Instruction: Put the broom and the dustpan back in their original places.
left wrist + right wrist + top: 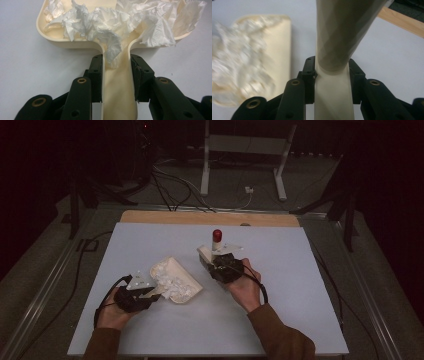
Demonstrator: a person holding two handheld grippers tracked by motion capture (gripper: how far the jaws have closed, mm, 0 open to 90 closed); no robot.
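**Ana:** Between the jaws of the left gripper sits the cream handle of the dustpan. Both pads are clamped flat against its sides, one on each.

**Ben:** And the pan itself?

**Ana:** Straight ahead of those jaws, just past the fingertips, where the handle widens into the tray. Crumpled white tissue is heaped in it, and one shred trails down onto the handle, reaching the space between the pads.

**Ben:** From the high view I see the same dustpan lying on the pale table, with the left gripper at its near end and tissue piled inside.

**Ana:** What about the right gripper?

**Ben:** Its jaws are closed on a cream handle too, that of a hand brush. The handle runs up from between the pads and broadens above them into a darker, faceted part.

**Ana:** In the high view the right gripper holds the brush near the table's middle, well apart from the left one.

**Ben:** Off to the left of the right jaws, a little beyond them, the dustpan shows blurred, tissue and all. A wooden edge crosses the corner ahead and to the right of them.

**Ana:** Just beyond that gripper a red-capped upright piece stands; I cannot tell what it belongs to.
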